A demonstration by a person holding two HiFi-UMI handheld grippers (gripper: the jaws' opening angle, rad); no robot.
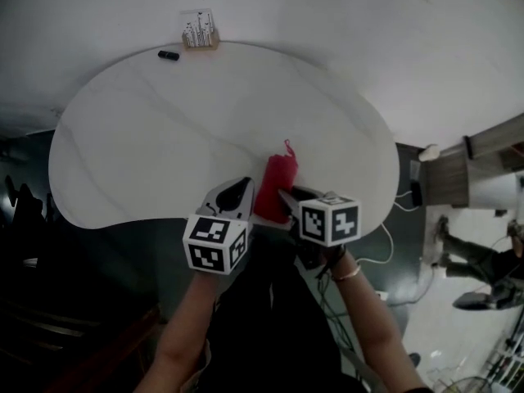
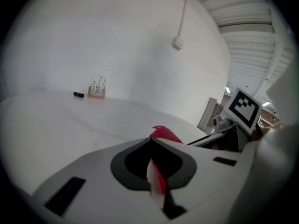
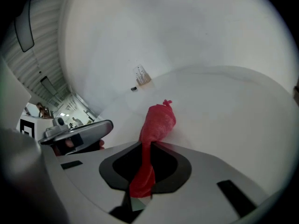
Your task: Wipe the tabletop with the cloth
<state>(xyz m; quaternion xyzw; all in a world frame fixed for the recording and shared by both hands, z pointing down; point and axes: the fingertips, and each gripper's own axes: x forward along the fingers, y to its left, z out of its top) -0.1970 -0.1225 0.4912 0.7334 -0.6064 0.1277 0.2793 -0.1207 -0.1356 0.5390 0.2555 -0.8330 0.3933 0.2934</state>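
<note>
Head view gives me the white table [image 1: 164,137] filling most of the frame, rounded and nearly bare, so there is plenty of open surface to wipe. None of it looks wiped yet, as far as I can judge; the job seems to be at the gathering stage.

The red cloth [image 1: 274,188] sits at the near edge, close to me, bunched into a tall roll with a twisted tip pointing away. It looks gathered, not spread, which I take as the reason both tools are on it: it wants flattening or regripping before it can sweep.

My right gripper [image 3: 142,181] has its jaws pinched on the lower end of the cloth; the right gripper view shows the red strip running down through the notch, with the bulk standing on the table just beyond. My left gripper [image 2: 154,171] is pressed together on a thin red sliver of the same cloth, just beside the other tool, so the two hold it from either side.

Far across the table, against the wall, a small holder [image 1: 200,35] stands with a black marker-like thing [image 1: 169,55] lying near it. Both are well apart from the cloth, though a full wipe would have to go round them.
</note>
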